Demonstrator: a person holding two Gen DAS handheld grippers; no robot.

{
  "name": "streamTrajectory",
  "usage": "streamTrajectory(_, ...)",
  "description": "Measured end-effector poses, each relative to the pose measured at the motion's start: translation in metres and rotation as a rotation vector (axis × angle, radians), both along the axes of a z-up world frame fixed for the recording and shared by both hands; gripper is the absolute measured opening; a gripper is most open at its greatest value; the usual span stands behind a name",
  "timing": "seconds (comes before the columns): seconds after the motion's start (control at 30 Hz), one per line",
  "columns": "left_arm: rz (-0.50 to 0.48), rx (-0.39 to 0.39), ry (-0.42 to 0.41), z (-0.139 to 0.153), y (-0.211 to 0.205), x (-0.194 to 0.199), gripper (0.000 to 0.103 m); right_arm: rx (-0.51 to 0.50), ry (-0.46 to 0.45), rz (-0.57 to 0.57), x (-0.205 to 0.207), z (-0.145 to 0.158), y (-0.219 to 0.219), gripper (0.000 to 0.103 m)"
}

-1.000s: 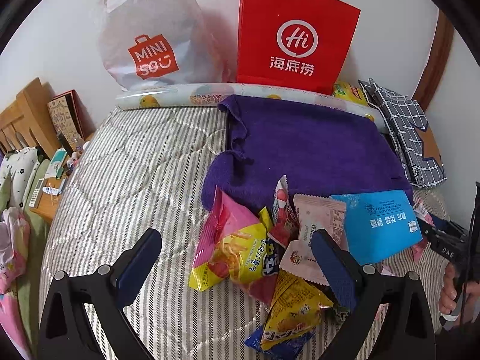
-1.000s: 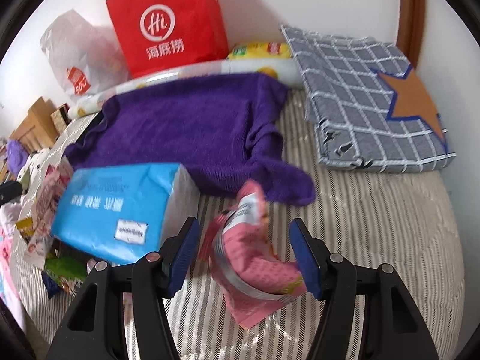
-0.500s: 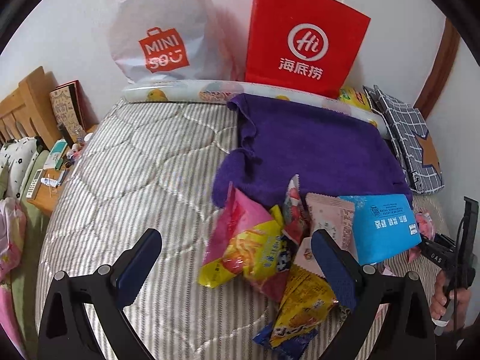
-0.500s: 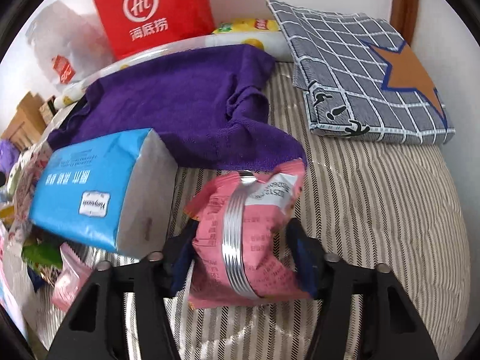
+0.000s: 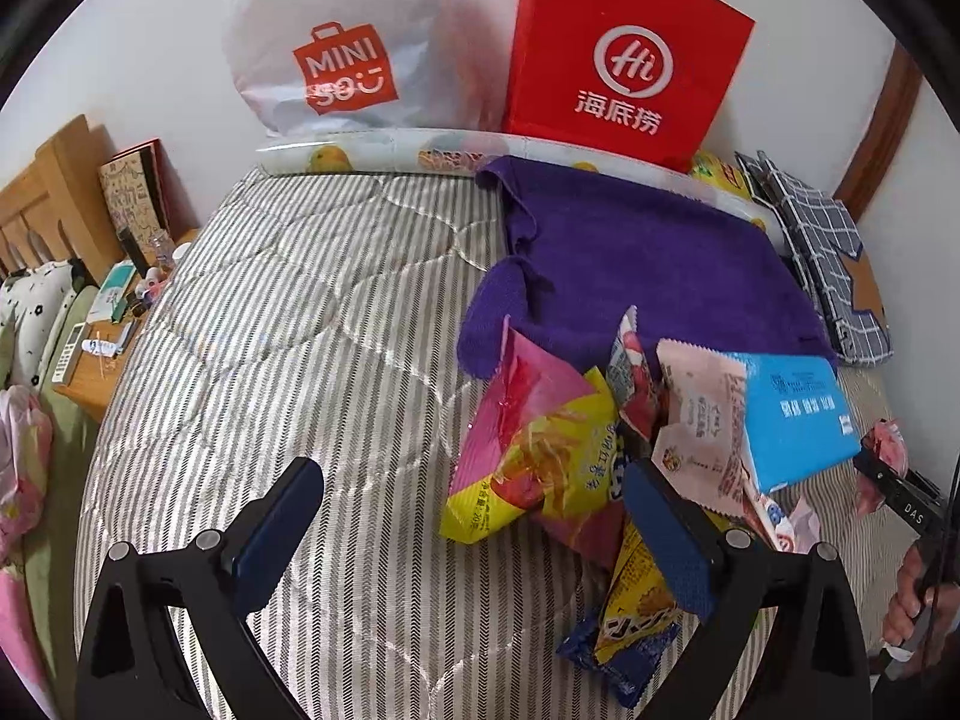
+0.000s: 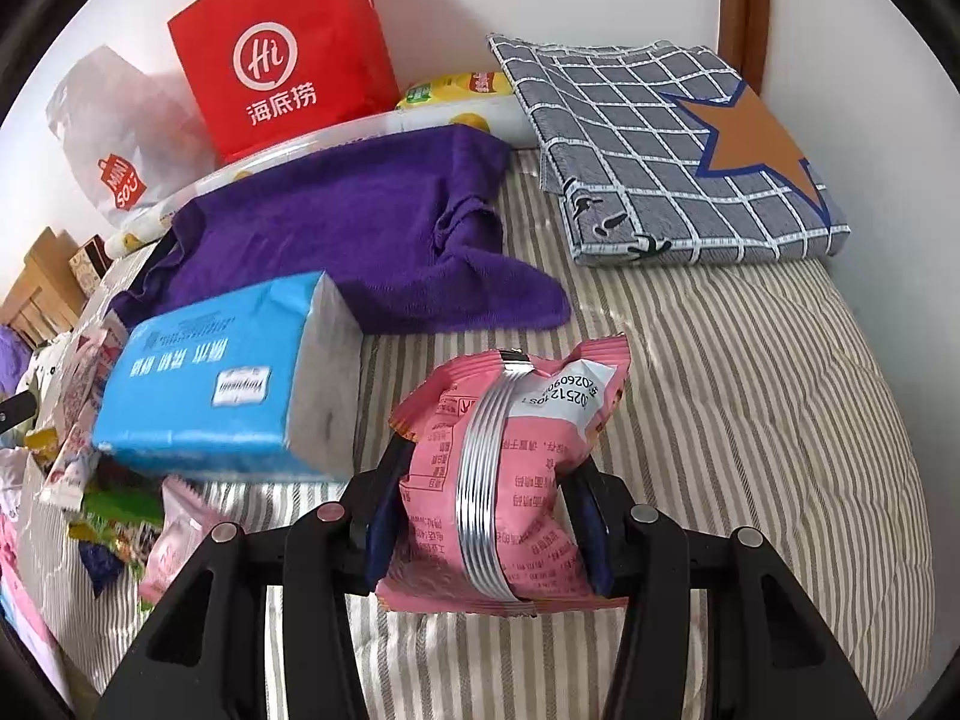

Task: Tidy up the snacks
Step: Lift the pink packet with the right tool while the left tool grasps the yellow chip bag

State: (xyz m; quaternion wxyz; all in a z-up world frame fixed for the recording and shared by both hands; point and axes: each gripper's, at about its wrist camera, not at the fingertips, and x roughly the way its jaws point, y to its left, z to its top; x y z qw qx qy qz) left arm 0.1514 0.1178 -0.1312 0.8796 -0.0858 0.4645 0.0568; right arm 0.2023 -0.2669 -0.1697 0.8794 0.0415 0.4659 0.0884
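Note:
My right gripper point(image 6: 486, 516) is shut on a pink snack packet point(image 6: 510, 468) with a silver seam, held just above the striped bed. My left gripper point(image 5: 474, 516) stands open over the bed with nothing between its fingers. A pile of snack bags lies by its right finger: a pink and yellow chip bag point(image 5: 540, 450), a pale pink packet point(image 5: 702, 420) and a yellow and blue bag point(image 5: 630, 618). A blue tissue pack point(image 5: 792, 414) leans on the pile; in the right wrist view the tissue pack point(image 6: 228, 378) sits left of the held packet.
A purple towel point(image 5: 630, 264) lies across the bed point(image 5: 300, 330). A red paper bag point(image 5: 624, 54) and a white plastic bag point(image 5: 336, 48) stand against the far wall. A folded grey checked cloth point(image 6: 678, 144) lies at the right. A wooden bedside table point(image 5: 102, 360) stands left.
My right gripper closed on the pink packet and lifted it off the bed. My left gripper drifted a little left along the bed, still open.

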Motion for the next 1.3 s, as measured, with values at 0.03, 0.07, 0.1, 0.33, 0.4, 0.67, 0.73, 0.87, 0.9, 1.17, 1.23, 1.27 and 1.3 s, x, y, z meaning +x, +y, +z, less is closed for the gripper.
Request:
streamTrajectory(0.03, -0.009, 0.004, 0.001, -0.001, -0.001, 0.000, 0.100, -0.001, 0.000, -0.001, -0.002, 0.000, 0.001, 0.049)
streamTrajectory(0.07, -0.021, 0.014, 0.004, -0.003, -0.003, 0.001, 0.100, -0.003, -0.001, -0.002, -0.004, 0.000, 0.001, 0.049)
streamTrajectory(0.1, -0.031, 0.024, 0.012, -0.006, -0.005, 0.003, 0.100, -0.003, -0.002, -0.003, -0.007, 0.000, 0.002, 0.049)
streamTrajectory(0.33, -0.091, -0.001, 0.029, -0.019, -0.008, 0.011, 0.100, -0.025, -0.010, -0.018, -0.022, 0.007, 0.003, 0.049)
streamTrajectory(0.4, -0.108, 0.007, 0.037, -0.023, -0.009, 0.016, 0.100, -0.027, -0.011, -0.028, -0.024, 0.009, 0.002, 0.049)
streamTrajectory(0.67, -0.173, -0.041, 0.051, -0.035, -0.007, 0.031, 0.100, -0.056, 0.006, -0.070, -0.030, 0.010, 0.000, 0.049)
streamTrajectory(0.73, -0.190, -0.057, 0.050, -0.036, -0.009, 0.032, 0.089, -0.061, 0.008, -0.080, -0.032, 0.011, -0.002, 0.049)
streamTrajectory(0.87, -0.231, -0.080, 0.048, -0.033, -0.010, 0.031, 0.066, -0.066, 0.013, -0.096, -0.035, 0.012, -0.001, 0.049)
streamTrajectory(0.9, -0.232, -0.075, 0.041, -0.032, -0.010, 0.030, 0.064, -0.065, 0.015, -0.097, -0.035, 0.012, -0.001, 0.049)
streamTrajectory(1.17, -0.192, -0.064, 0.040, -0.023, 0.004, 0.018, 0.052, -0.043, -0.013, -0.068, -0.040, 0.022, 0.016, 0.049)
streamTrajectory(1.23, -0.173, -0.067, 0.037, -0.022, 0.009, 0.010, 0.050, -0.041, -0.021, -0.057, -0.044, 0.025, 0.020, 0.049)
streamTrajectory(1.27, -0.164, -0.069, 0.037, -0.021, 0.011, 0.008, 0.049, -0.037, -0.023, -0.052, -0.045, 0.025, 0.022, 0.049)
streamTrajectory(1.3, -0.153, -0.069, 0.035, -0.019, 0.014, 0.004, 0.049, -0.032, -0.026, -0.046, -0.047, 0.026, 0.023, 0.049)
